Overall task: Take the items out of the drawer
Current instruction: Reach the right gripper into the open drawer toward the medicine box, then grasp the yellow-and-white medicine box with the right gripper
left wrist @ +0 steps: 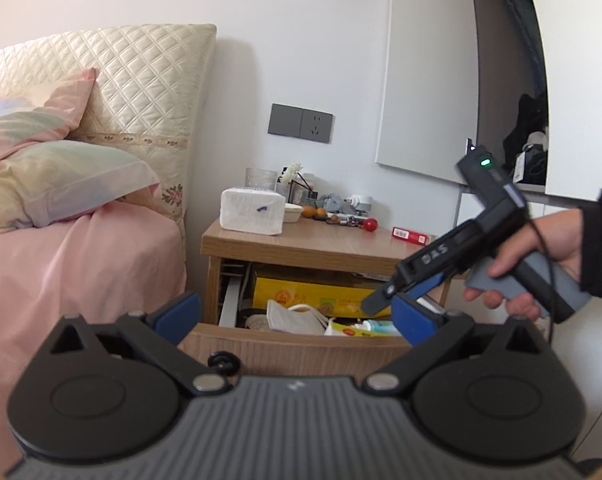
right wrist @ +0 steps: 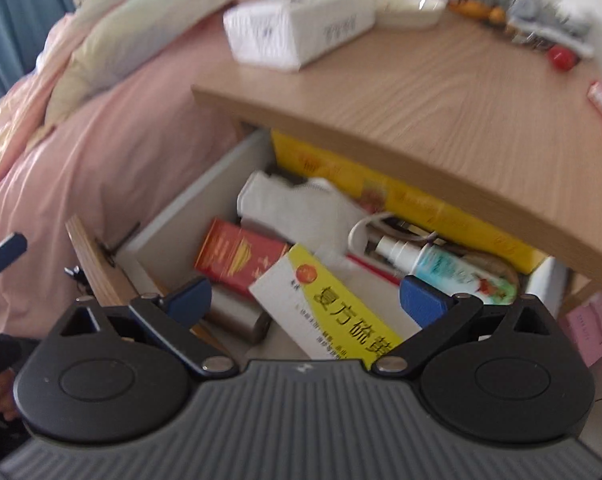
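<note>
Bedroom, white walls, grey socket (left wrist: 301, 123) above a wooden nightstand (left wrist: 321, 242) set just beside a bed (left wrist: 81, 264) with pink sheet, pastel pillows (left wrist: 61, 184) and quilted cream headboard (left wrist: 141, 80). On the nightstand top: white tissue box (left wrist: 252, 212), pale bowl (right wrist: 411, 9), oranges (left wrist: 313, 212), red ball (left wrist: 370, 224), red pack (left wrist: 409, 235) near the right edge, small clutter at the back.

Drawer (right wrist: 169, 236) pulled open under the top, wooden front, white inner walls, crowded. Inside: long yellow box (right wrist: 421, 204) along the back; white mask (right wrist: 297, 208) in front of it; red box (right wrist: 241, 256) at left; white-and-yellow medicine box (right wrist: 333, 308) tilted across the middle, one corner over the red box; spray bottle (right wrist: 441, 266) lying on its side at right, white cap pointing left, beside a white cable (right wrist: 365, 226); dark grey cylinder (right wrist: 241, 322) near the front.

Right gripper (right wrist: 305, 302) held by a hand (left wrist: 533, 276) in a dark sleeve, poised over the drawer, blue pads spread wide, nothing between them, medicine box just below. Left gripper (left wrist: 297, 312) back from the drawer front, likewise spread wide and empty.
</note>
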`<state>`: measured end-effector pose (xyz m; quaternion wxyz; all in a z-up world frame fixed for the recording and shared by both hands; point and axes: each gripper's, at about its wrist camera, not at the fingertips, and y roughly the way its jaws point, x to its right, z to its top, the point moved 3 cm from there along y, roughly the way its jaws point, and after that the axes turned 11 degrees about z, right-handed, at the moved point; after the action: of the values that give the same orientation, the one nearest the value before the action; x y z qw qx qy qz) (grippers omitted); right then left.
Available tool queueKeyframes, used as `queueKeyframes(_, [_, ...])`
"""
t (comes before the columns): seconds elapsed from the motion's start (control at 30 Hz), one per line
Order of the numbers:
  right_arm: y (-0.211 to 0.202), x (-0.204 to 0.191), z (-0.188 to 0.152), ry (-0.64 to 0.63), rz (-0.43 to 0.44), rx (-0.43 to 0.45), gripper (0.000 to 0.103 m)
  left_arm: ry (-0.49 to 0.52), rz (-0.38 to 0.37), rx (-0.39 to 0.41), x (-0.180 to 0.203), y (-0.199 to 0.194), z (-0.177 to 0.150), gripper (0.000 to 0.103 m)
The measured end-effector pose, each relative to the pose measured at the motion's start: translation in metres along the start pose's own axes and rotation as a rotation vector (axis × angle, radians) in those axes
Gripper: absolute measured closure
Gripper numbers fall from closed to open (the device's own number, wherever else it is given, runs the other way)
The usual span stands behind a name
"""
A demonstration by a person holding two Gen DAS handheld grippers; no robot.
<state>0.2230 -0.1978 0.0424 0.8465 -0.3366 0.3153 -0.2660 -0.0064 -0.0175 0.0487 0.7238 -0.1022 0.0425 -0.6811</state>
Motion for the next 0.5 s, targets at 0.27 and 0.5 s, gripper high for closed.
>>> queueKeyframes(0.27, [0.044,0.005,0.004,-0.053,-0.076,-0.193,0.000,-0.027,-0.015,-0.004,-0.007,-0.001,0.002,0.000])
queueKeyframes(0.5, [0.054,0.013,0.000,-0.056,-0.088,-0.257,0.020,-0.033,-0.018,-0.014,-0.010,0.001,0.002,0.000])
